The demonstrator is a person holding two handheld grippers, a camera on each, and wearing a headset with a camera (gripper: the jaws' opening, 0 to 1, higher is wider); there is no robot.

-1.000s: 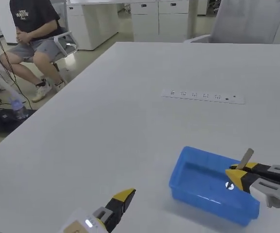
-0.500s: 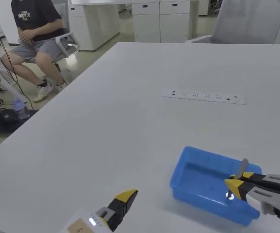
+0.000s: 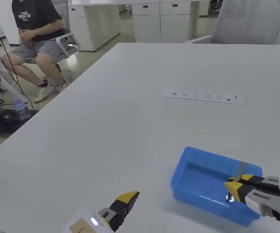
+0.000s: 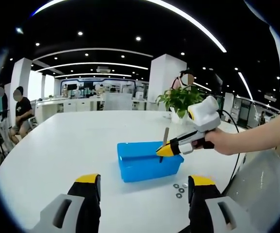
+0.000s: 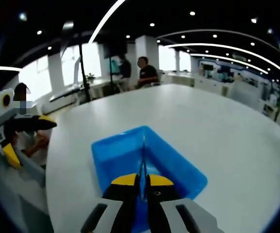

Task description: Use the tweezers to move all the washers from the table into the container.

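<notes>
- Tweezers (image 3: 240, 171), pinched in the right tool (image 3: 229, 186), have sunk lower over the blue container (image 3: 193, 191) than a second ago, likely a drop-off.
- Left tool (image 4: 144, 179) spread, idle.
- Several washers (image 4: 178, 187) lie on the surface (image 3: 130, 121) beside the container.

The left gripper (image 3: 123, 205) is cut off by the bottom edge, and the tweezers (image 5: 143, 155) tips are too thin and blurred to resolve.

Blue container (image 3: 190, 194), white table (image 3: 130, 111), yellow-tipped blk L gripper (image 4: 142, 182) & R gripper (image 5: 143, 180), silver tweezers (image 5: 143, 155), washers (image 4: 179, 188)
</notes>
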